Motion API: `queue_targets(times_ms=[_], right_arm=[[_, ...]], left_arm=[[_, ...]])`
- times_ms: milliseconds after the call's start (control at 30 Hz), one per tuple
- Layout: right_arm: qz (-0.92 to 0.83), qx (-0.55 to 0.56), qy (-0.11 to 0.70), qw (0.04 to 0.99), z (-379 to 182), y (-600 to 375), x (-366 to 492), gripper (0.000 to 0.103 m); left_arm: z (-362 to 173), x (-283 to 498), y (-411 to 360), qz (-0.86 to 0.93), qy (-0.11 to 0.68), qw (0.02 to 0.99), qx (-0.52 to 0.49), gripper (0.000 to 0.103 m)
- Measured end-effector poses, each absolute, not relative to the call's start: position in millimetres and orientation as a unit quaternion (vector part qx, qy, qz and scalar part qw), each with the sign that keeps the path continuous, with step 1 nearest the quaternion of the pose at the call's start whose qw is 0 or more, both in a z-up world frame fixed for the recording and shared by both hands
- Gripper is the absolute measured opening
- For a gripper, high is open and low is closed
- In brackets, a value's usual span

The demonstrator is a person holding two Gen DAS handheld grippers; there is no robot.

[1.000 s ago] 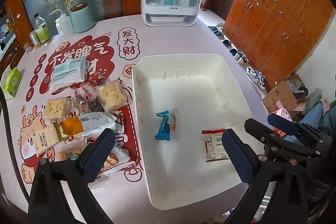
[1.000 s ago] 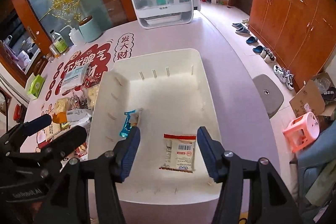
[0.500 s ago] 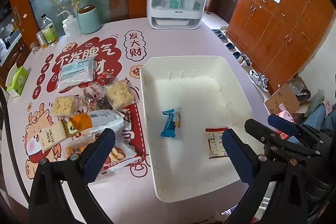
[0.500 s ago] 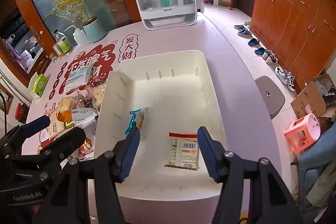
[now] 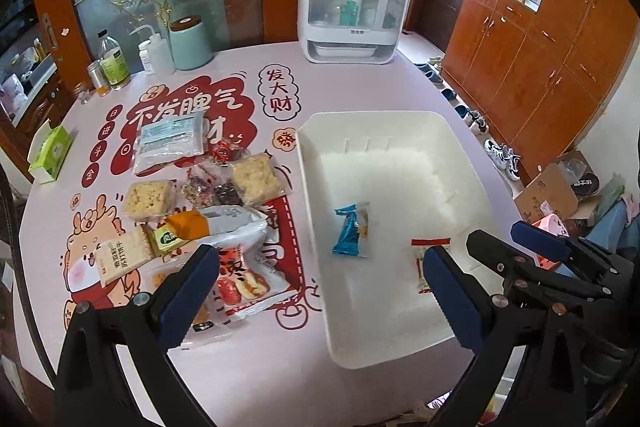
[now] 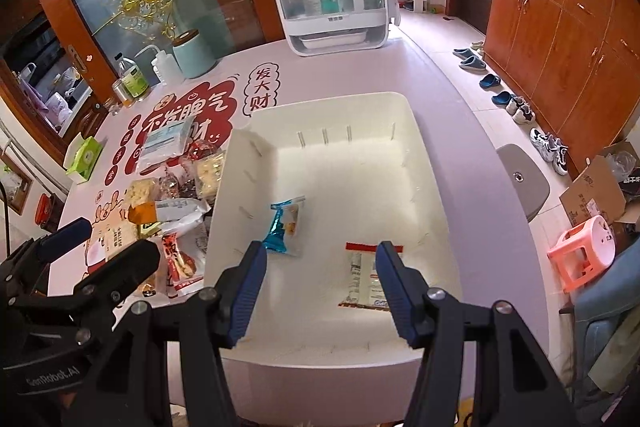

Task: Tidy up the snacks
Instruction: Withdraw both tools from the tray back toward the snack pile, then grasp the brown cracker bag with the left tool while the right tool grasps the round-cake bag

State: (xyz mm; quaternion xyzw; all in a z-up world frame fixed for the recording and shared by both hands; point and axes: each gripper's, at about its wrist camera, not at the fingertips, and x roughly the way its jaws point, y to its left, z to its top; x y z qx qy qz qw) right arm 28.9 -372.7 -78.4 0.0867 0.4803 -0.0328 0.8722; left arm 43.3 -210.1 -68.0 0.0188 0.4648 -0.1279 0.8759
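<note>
A: What do the tools look like?

B: The left gripper (image 5: 320, 291) and the right gripper (image 6: 320, 287) are built alike: black plastic arms, angular and ribbed, each ending in a dark blue ridged pad.

A: Any hardware showing?

B: Round silver screws or rivets sit at the joints of the arms.

A: Markings?

B: In the right wrist view, the black body of the left gripper carries pale lettering, seen reversed and too unclear to read reliably.
</note>
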Motion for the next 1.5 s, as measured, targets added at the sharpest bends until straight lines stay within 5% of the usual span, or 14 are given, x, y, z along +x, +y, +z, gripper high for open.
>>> queue_targets(times_ms=[667, 933, 1200, 1500], right_arm=[[-0.017, 0.070, 0.423, 0.903, -44, -235, 37, 0.058], [-0.031, 0.073, 0.412, 0.908, -39, -190, 44, 0.078], [-0.026, 0.072, 0.441, 0.894, -77, -149, 60, 0.099], [-0.005, 0.047, 0.509, 0.860, -164, -107, 85, 0.102]], left_arm=[[0, 44, -8, -0.060, 0.361, 0.930, 0.023, 0.101], [12, 65, 68, -0.042, 0.335, 0.940, 0.041, 0.101], [-48, 105, 95, -0.108, 0.419, 0.899, 0.071, 0.101], [-158, 143, 90, -0.224, 0.510, 0.820, 0.128, 0.101]])
